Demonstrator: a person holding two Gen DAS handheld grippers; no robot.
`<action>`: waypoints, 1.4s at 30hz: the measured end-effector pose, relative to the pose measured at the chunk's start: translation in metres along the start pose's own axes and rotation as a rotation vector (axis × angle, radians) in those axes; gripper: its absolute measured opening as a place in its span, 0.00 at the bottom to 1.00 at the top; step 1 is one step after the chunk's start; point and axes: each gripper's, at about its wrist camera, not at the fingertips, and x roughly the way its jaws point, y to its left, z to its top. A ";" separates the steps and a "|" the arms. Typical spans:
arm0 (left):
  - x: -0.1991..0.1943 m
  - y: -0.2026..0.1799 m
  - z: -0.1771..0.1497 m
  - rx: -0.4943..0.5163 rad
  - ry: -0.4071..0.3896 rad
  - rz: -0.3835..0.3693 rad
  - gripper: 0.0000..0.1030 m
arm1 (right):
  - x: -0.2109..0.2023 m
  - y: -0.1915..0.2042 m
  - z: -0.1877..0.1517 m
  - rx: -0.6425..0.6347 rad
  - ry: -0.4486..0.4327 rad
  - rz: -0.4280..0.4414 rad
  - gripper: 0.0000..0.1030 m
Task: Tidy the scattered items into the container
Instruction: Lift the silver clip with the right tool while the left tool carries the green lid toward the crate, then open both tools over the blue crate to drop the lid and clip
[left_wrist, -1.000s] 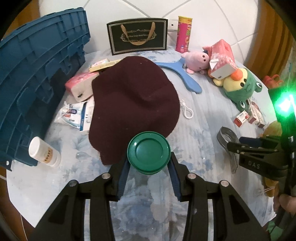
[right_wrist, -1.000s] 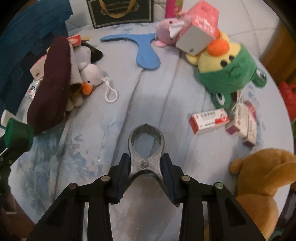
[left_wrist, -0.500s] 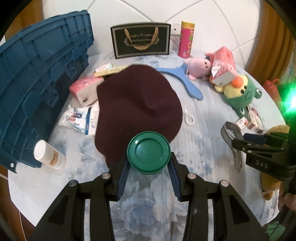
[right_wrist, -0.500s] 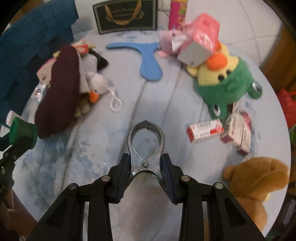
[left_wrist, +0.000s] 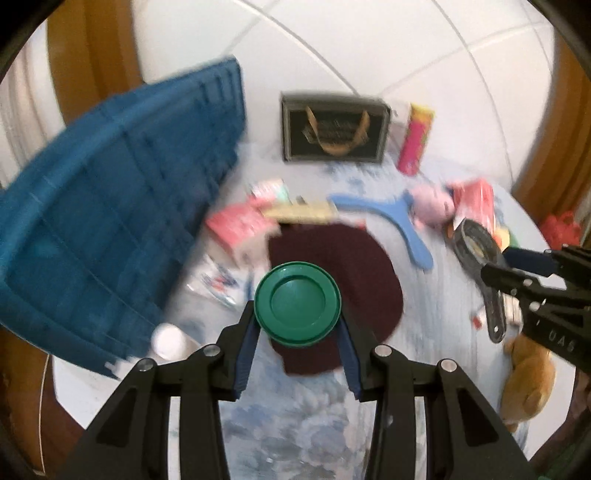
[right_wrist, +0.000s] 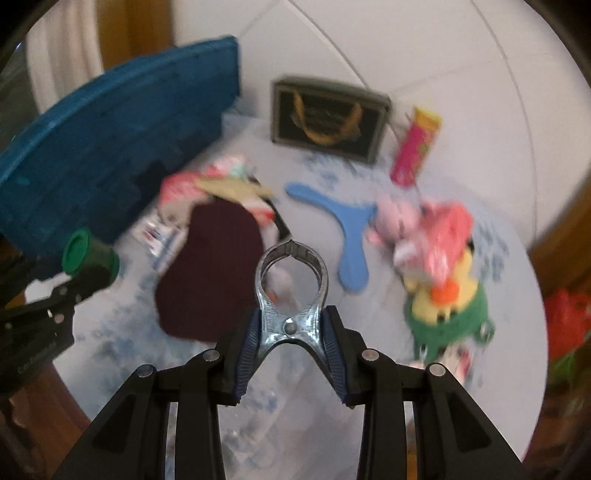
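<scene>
My left gripper (left_wrist: 297, 332) is shut on a green-capped bottle (left_wrist: 297, 303), held well above the table. The bottle also shows at the left of the right wrist view (right_wrist: 90, 256). My right gripper (right_wrist: 291, 332) is shut on a metal clamp (right_wrist: 291, 288), also raised; the clamp shows at the right of the left wrist view (left_wrist: 480, 258). The blue crate (left_wrist: 103, 236) stands tilted at the table's left (right_wrist: 110, 147). A maroon hat (left_wrist: 340, 273) lies mid-table below both grippers. Both views are motion-blurred.
Scattered on the table: a blue hanger (right_wrist: 347, 229), pink plush (left_wrist: 430, 205), green frog plush (right_wrist: 450, 310), pink boxes (left_wrist: 236, 225), white bottle (left_wrist: 166, 338), brown plush (left_wrist: 528, 380). A black bag (left_wrist: 334, 129) and pink can (left_wrist: 415, 142) stand at the back.
Both grippers have risen and pulled back with their objects; the table looks smaller and farther, and the crate sits more in view. The frames have turned blurry.
</scene>
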 end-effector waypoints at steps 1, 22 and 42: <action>-0.011 0.008 0.011 -0.009 -0.020 0.012 0.39 | -0.005 0.006 0.011 -0.023 -0.010 0.004 0.34; -0.074 0.299 0.124 -0.115 -0.145 0.260 0.39 | -0.059 0.244 0.247 -0.200 -0.301 0.219 0.34; 0.023 0.355 0.128 -0.095 0.040 0.125 0.63 | 0.032 0.309 0.269 -0.155 -0.171 0.119 0.87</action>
